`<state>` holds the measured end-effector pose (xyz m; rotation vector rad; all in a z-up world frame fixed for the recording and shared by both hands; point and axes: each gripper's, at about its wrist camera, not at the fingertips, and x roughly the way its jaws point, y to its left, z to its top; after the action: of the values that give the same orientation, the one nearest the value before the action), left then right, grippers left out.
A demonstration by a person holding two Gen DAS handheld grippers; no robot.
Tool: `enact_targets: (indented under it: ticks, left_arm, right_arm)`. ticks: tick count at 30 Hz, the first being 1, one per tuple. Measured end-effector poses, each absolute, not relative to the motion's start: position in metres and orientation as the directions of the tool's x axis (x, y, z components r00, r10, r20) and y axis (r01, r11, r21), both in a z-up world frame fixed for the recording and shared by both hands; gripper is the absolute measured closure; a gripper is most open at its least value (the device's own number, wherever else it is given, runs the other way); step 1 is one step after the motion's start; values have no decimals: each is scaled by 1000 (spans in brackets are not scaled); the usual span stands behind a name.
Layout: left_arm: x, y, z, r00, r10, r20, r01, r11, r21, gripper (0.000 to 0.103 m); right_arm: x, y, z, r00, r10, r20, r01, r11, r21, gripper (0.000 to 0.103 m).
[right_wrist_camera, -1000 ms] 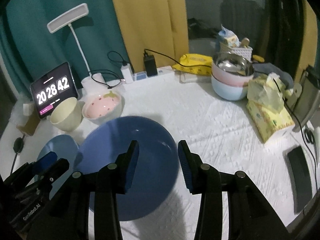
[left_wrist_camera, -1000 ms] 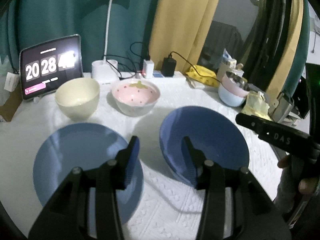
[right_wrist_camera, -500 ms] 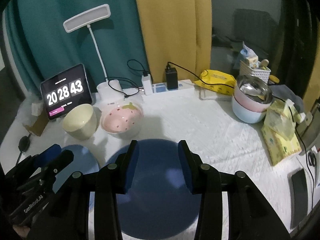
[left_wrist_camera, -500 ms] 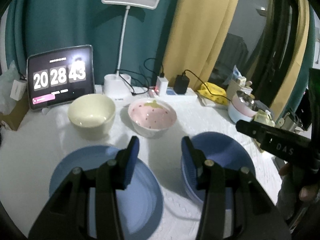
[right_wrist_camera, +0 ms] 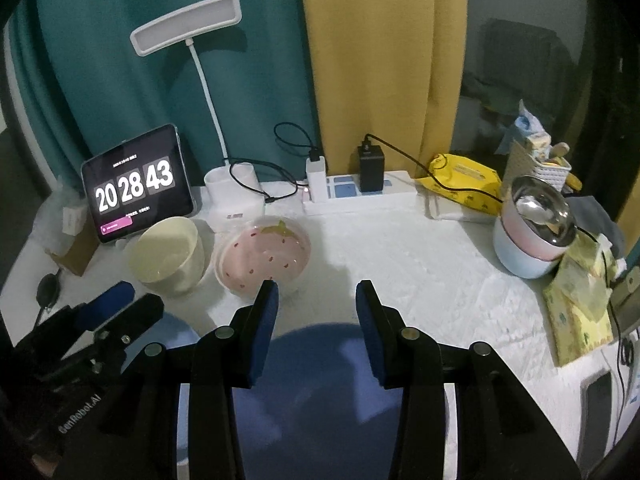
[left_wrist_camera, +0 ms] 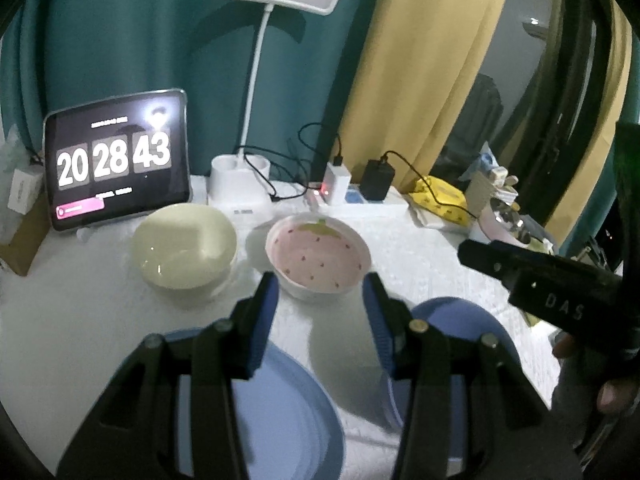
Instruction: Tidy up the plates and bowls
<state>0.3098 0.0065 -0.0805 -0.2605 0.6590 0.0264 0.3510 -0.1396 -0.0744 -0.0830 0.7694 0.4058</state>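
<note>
Both grippers have drawn back and risen. Left to right on the table (right_wrist_camera: 400, 248): cream bowl (left_wrist_camera: 185, 246), strawberry bowl (left_wrist_camera: 318, 256); nearer, flat blue plate (left_wrist_camera: 288, 412) under the wide-open, empty left gripper (left_wrist_camera: 318, 320), deep blue plate (right_wrist_camera: 316, 384) under the equally open, empty right gripper (right_wrist_camera: 317, 320).

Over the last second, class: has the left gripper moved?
Yes. The left gripper has advanced toward the pink strawberry bowl, which now sits just beyond its fingertips; before, it was farther off.
</note>
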Motion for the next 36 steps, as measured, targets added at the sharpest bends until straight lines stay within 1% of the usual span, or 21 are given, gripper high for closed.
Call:
enact_targets:
  ticks: [10, 14, 21, 36]
  left_arm:
    - [350, 27, -102, 745, -48, -665, -148, 961, -235, 58]
    - [367, 30, -115, 715, -74, -695, -136, 961, -243, 58]
    - [384, 30, -136, 682, -121, -721, -113, 957, -268, 58]
    - [419, 26, -171, 588, -80, -805, -160, 964, -213, 59]
  right_arm:
    - [390, -115, -85, 602, 328, -728, -392, 916, 88, 61]
    - [409, -104, -98, 570, 331, -752, -392, 914, 106, 61]
    - [433, -96, -123, 530, 326, -783, -362, 922, 139, 61]
    - [466, -91, -183, 413, 324, -851, -293, 932, 213, 62]
